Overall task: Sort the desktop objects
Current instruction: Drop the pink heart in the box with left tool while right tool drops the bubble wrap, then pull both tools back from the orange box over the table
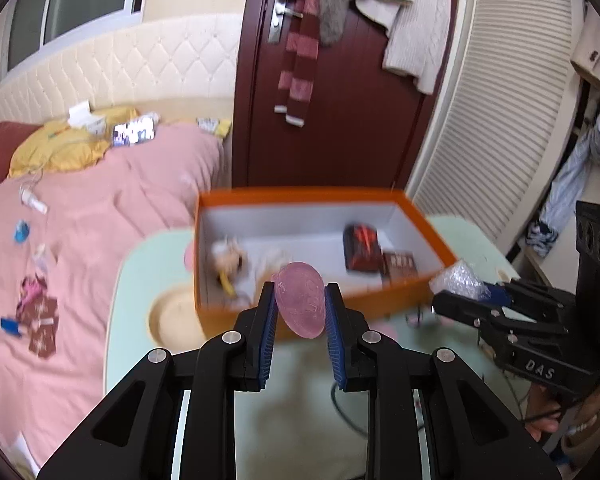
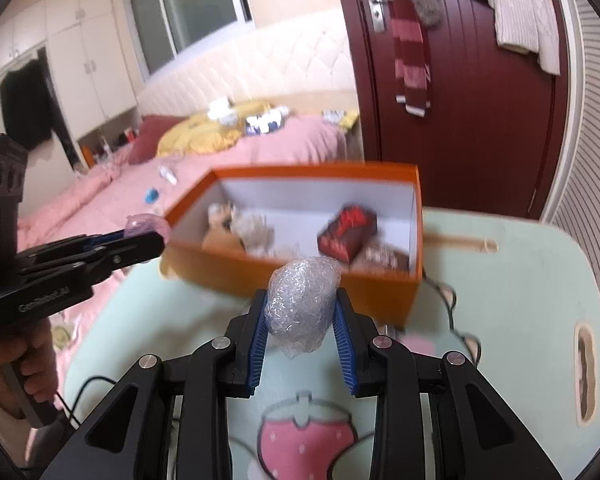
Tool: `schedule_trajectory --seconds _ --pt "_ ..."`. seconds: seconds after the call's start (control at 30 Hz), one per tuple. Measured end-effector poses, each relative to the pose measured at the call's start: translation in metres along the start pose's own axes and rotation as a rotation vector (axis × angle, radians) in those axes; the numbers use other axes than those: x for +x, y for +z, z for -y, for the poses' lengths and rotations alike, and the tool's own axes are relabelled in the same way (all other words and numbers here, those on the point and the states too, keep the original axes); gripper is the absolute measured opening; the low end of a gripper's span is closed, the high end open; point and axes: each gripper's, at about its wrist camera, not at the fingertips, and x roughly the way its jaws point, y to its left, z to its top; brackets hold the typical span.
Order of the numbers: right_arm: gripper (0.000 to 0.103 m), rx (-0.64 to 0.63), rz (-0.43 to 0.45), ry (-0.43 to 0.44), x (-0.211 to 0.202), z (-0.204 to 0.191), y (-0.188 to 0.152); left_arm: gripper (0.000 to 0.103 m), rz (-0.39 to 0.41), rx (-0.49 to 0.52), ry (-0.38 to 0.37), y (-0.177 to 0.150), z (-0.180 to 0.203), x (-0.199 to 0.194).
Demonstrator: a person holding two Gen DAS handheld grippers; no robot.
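left gripper (image 1: 300, 300) pinching pink egg (image 1: 301, 304) | right gripper (image 2: 301, 312) pinching silver ball (image 2: 303, 304) | both hovering just before orange box (image 2: 308, 288) near rim

Two claws, each holding one wrapped lump: one pink lump (image 1: 301, 299) and one clear bubble-wrap lump (image 2: 303, 307). One orange box (image 1: 396, 300) lies just beyond them. Inside it, one red-and-black pack (image 1: 361, 247) and one brown pack (image 1: 400, 265).
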Motion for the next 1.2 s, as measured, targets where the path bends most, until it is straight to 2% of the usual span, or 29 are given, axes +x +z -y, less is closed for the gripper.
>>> schedule_trajectory --seconds 0.13,0.3,0.67,0.87,0.97,1.03,1.07,1.1,1.2 --pt "0.03 -0.011 0.037 -0.001 0.006 -0.002 0.019 0.025 0.016 -0.003 0.009 0.016 -0.004 0.014" --pt "0.03 -0.017 0.051 -0.008 0.023 -0.003 0.033 0.025 -0.004 -0.015 0.014 0.024 -0.009 0.04" --pt "0.03 -0.016 -0.007 -0.004 0.063 -0.002 0.036 0.025 -0.067 -0.031 0.021 0.015 -0.014 0.076" --pt "0.031 -0.003 -0.034 -0.011 0.074 0.003 0.032 0.025 -0.066 -0.008 0.035 0.013 -0.012 0.08" --pt "0.039 -0.01 -0.026 -0.02 0.073 0.003 0.031 0.032 -0.063 0.001 0.021 0.013 -0.01 0.079" --pt "0.045 -0.018 -0.022 -0.014 0.071 0.002 0.03 0.046 -0.062 0.014 0.027 0.012 -0.007 0.078" --pt "0.046 -0.024 -0.018 -0.015 0.07 0.001 0.029 0.066 -0.061 0.019 0.056 0.012 -0.006 0.077" --pt "0.05 -0.031 -0.011 -0.018 0.068 0.0 0.029 0.076 -0.055 0.018 0.087 0.012 -0.006 0.076" --pt "0.058 -0.046 0.019 -0.036 0.06 -0.003 0.028 0.077 -0.039 0.003 0.087 0.011 -0.01 0.068"
